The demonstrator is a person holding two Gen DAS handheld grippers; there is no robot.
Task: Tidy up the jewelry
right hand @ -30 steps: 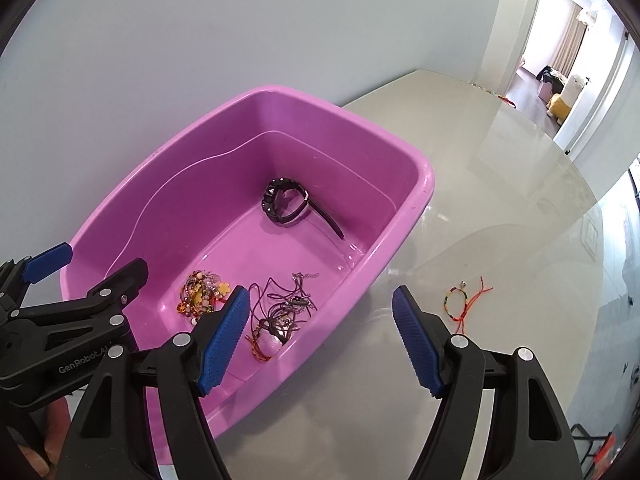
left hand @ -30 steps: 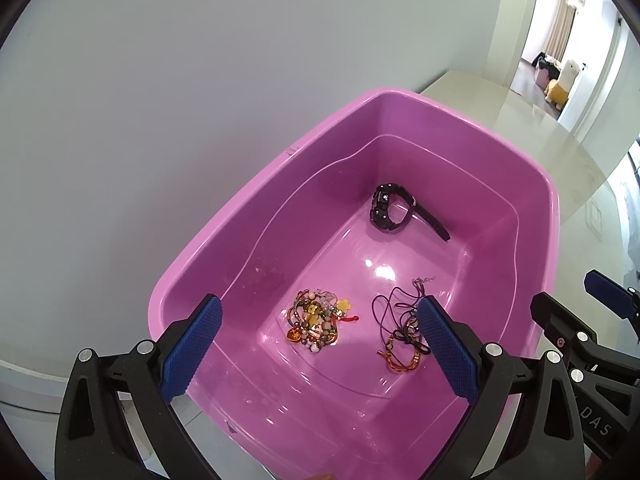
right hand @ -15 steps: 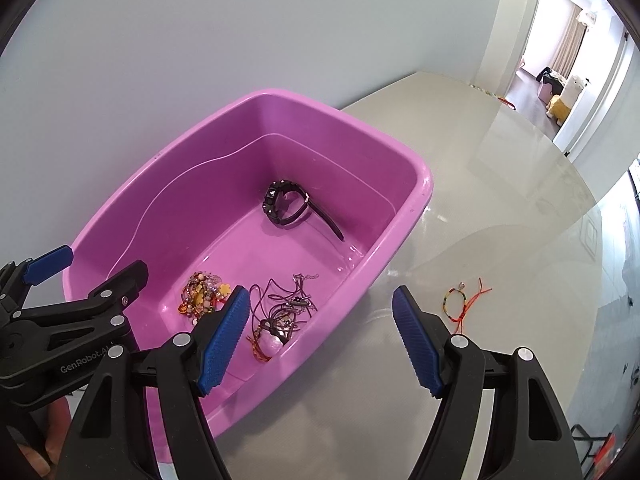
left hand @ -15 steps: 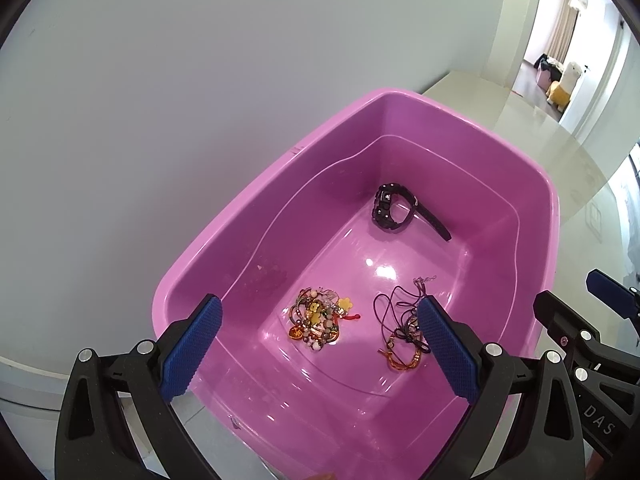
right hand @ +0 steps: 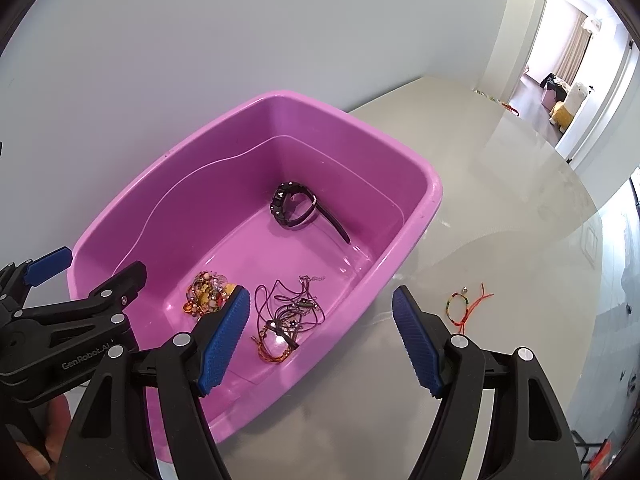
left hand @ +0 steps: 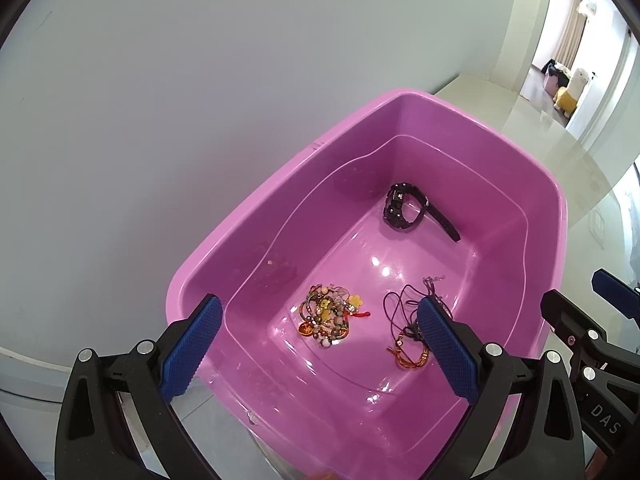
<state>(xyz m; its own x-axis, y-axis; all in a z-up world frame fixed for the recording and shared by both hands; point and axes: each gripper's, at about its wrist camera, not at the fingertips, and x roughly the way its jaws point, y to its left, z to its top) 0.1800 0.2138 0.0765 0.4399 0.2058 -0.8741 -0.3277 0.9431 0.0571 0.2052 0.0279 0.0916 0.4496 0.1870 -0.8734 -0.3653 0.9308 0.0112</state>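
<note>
On the left side of the table (right hand: 500, 184) sits a big pink tub (right hand: 434, 196), close to the gray wall (right hand: 200, 40). The left gripper (left hand: 318, 346) hangs over the near end of the tub with its blue pads wide apart, and it holds nothing. In the tub, near the left, lies a heap of bead bracelets (left hand: 328, 316). Just right of it lies a tangle of dark cords (left hand: 408, 320), with part of it hidden behind a blue pad. At the far end lies a black watch (left hand: 416, 210), well apart from the other two.

The right gripper (right hand: 320, 338) hangs over the near right rim of the tub. Its pads are wide apart too, and it is empty. Farther right, out on the bare table, lies a small string bracelet (right hand: 464, 306) with orange tails. I think it is the only piece not yet in the tub, so it likely goes in next.

Things could go wrong here. The string bracelet is thin and flat, so the pads may close above it and miss. They may also push it along the shiny table. If only a tail gets pinched, the bracelet could slip out on the way. The right gripper is also close to the rim and could bump the tub.
</note>
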